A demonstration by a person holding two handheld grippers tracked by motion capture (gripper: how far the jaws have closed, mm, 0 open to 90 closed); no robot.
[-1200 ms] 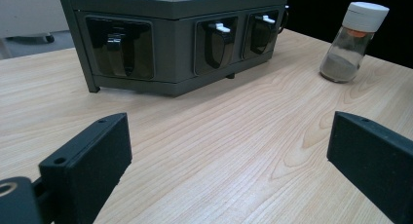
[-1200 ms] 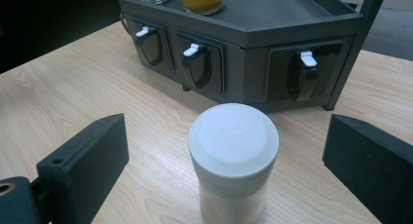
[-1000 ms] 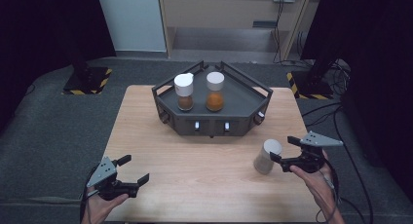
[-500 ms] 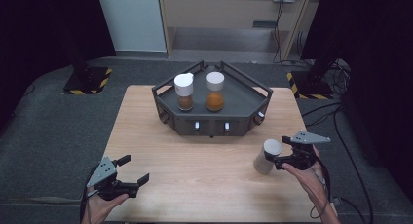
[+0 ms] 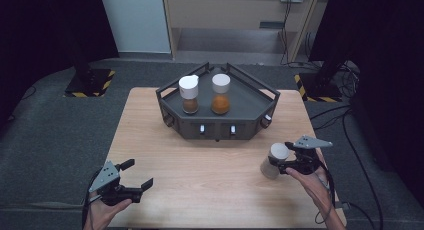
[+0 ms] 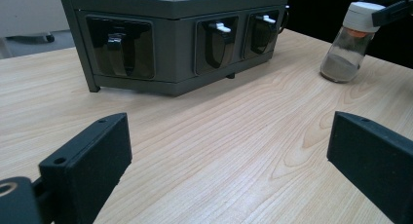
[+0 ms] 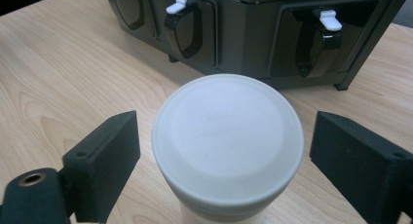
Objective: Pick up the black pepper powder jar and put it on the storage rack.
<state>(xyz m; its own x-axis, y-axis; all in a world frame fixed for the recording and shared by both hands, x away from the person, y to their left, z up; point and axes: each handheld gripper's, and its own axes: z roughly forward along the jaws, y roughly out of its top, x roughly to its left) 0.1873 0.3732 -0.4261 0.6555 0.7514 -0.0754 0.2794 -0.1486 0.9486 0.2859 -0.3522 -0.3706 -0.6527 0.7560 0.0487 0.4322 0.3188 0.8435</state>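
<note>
Standing on the table (image 5: pixel 165 155) near its right front edge, the third jar (image 5: pixel 273 161) has a white lid and greyish powder in it, and it sits between the jaws of the right gripper (image 5: pixel 283 162). Those jaws are spread apart on either side of the lid, with clear gaps showing in the right gripper view (image 7: pixel 221 151), so nothing is clamped yet. Two other jars already stand in the grey rack (image 5: pixel 252 92): one with brown powder (image 5: pixel 189 94) and one with orange powder (image 5: pixel 220 94), side by side toward the left and middle of the tray.

Judging from that, the work looks about two-thirds done if the jar belongs in the rack; closing on it, lifting and setting it down remain.

The left gripper (image 5: pixel 135 175) hovers low at the front left, jaws wide apart and holding nothing, well clear of everything.

For room, the rack's right portion looks free beside the orange jar. The raised rail around the rack is the edge to clear. The jar stands close to the table's right side, so any nudge outward seems risky. Open wood lies between jar and rack.
</note>
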